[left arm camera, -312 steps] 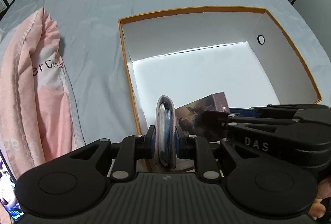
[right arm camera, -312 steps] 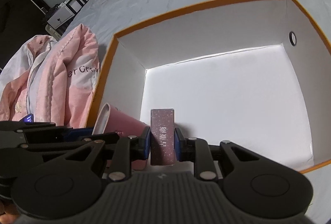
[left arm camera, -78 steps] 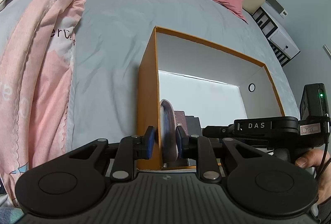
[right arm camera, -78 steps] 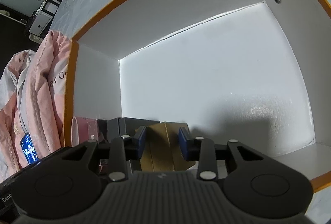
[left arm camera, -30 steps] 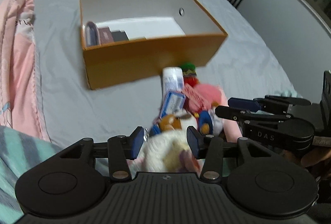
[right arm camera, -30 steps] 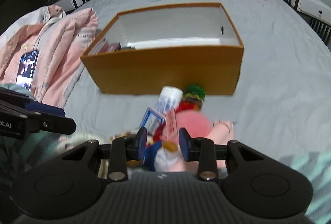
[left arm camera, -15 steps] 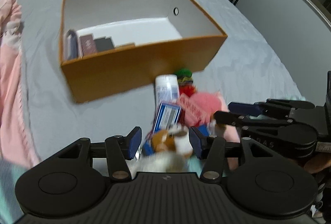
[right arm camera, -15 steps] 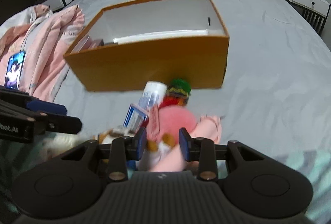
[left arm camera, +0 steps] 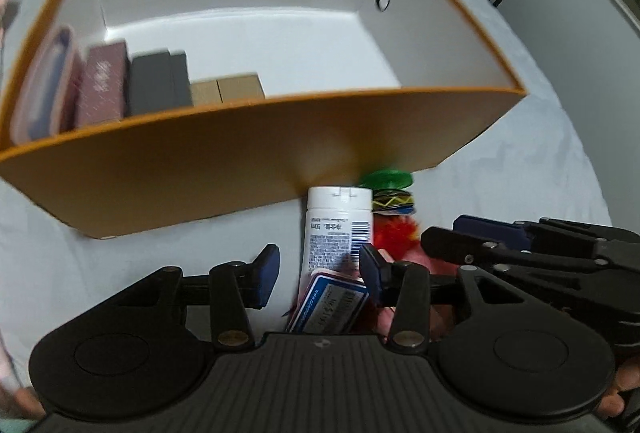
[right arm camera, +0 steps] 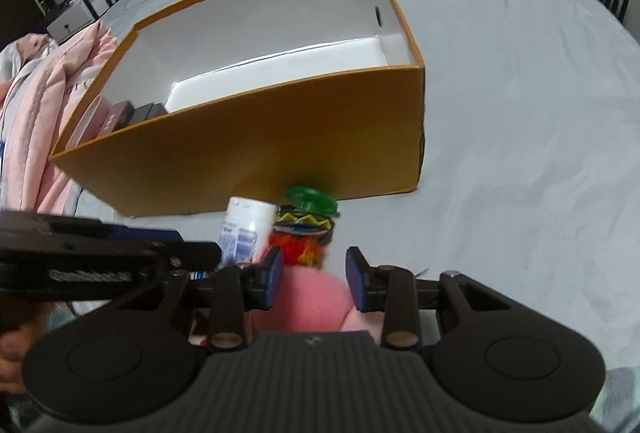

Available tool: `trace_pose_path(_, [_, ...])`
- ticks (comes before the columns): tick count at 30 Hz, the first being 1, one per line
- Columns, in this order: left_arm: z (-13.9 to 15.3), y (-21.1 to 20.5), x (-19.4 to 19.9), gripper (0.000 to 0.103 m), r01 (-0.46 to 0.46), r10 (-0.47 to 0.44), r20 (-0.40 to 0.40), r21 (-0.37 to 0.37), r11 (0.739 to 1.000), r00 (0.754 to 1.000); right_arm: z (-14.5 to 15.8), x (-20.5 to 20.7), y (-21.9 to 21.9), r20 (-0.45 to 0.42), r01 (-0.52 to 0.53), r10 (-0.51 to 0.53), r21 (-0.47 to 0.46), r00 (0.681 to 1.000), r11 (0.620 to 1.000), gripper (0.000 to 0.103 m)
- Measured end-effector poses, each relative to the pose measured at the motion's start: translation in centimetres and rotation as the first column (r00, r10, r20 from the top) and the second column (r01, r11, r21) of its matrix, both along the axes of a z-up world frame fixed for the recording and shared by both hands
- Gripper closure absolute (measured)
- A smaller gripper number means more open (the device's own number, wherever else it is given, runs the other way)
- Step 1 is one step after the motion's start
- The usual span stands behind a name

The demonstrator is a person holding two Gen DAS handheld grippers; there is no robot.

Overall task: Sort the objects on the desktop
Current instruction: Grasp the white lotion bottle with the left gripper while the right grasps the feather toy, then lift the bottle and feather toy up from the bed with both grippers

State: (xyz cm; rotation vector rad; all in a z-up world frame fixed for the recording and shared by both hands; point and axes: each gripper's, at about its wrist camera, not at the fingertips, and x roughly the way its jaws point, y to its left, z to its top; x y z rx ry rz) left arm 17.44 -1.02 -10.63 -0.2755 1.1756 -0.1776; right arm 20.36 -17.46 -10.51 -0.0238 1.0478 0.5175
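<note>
Soft, even indoor light fills both views, and the white floor of the open orange cardboard box point(left arm camera: 256, 153) glares brightest. Motion blur smears the box's near wall and the green-capped toy point(right arm camera: 310, 199) below it. Fisheye distortion bends the grey bedsheet point(right arm camera: 520, 113) toward the dark corners.

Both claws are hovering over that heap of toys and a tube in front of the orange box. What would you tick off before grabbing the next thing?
1. Left claw open and holding nothing: ok.
2. Right claw open and holding nothing: ok.
3. White tube lies between the left claw's fingers: ok, though the blue card overlaps its near end.
4. Pink plush sits between the right claw's fingers: ok.
5. Orange box has free floor beside the row of small boxes: ok.
6. The two claws won't bump: cannot tell; they are close.
</note>
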Motion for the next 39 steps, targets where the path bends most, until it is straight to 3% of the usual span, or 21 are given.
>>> trace_pose_path(7, [-2.4, 0.7, 1.0, 0.049, -0.015, 0.007, -0.071, -0.109, 0.994, 0.997, -1.6, 1.7, 0.4, -0.082, 0.000, 0.004, 0.055, 0.997, 0.998, 0.072])
trace_pose_path(11, [-2.9, 0.6, 1.2, 0.050, -0.006, -0.004, -0.081, -0.121, 0.993, 0.997, -2.9, 3.2, -0.5, -0.209, 0.058, -0.027, 0.143, 0.977, 0.988, 0.072])
trace_pose_path(15, [-3.2, 0.8, 1.1, 0.054, -0.005, -0.007, -0.083, -0.144, 0.990, 0.997, -3.8, 4.0, -0.6, -0.276, 0.091, -0.036, 0.189, 0.960, 0.978, 0.073])
trace_pose_path(17, [-2.9, 0.4, 0.7, 0.055, 0.013, -0.020, -0.058, -0.118, 0.993, 0.998, -4.3, 4.4, -0.2, -0.305, 0.090, -0.025, 0.202, 0.952, 0.975, 0.074])
trace_pose_path(22, [-2.2, 0.2, -0.1, 0.056, 0.012, -0.014, -0.027, -0.091, 0.996, 1.000, -3.6, 3.5, 1.3, -0.232, 0.040, 0.001, 0.171, 0.973, 0.984, 0.089])
trace_pose_path(28, [0.5, 1.9, -1.5, 0.058, -0.033, 0.035, 0.022, -0.115, 0.993, 0.999, -2.0, 2.3, 1.1, -0.184, 0.019, 0.031, 0.261, 0.983, 0.965, 0.090])
trace_pose_path(29, [1.1, 2.3, -1.9, 0.061, -0.038, 0.042, 0.035, -0.117, 0.992, 0.999, -1.6, 2.0, 1.2, -0.166, 0.014, 0.031, 0.264, 0.986, 0.964, 0.090])
trace_pose_path(30, [1.9, 2.3, -2.1, 0.077, -0.042, 0.047, 0.048, -0.108, 0.993, 0.998, -1.1, 1.6, 1.2, -0.147, 0.011, 0.030, 0.268, 0.989, 0.963, 0.090])
trace_pose_path(36, [5.2, 4.2, -3.5, 0.078, -0.089, 0.099, 0.107, -0.092, 0.992, 0.989, 2.7, 0.0, 0.8, -0.052, -0.013, 0.033, 0.335, 0.998, 0.942, 0.090])
trace_pose_path(39, [7.1, 4.2, -4.5, 0.079, -0.072, 0.080, 0.140, -0.057, 0.996, 0.987, 4.7, -0.6, 0.9, -0.020, -0.043, 0.054, 0.359, 0.998, 0.932, 0.090])
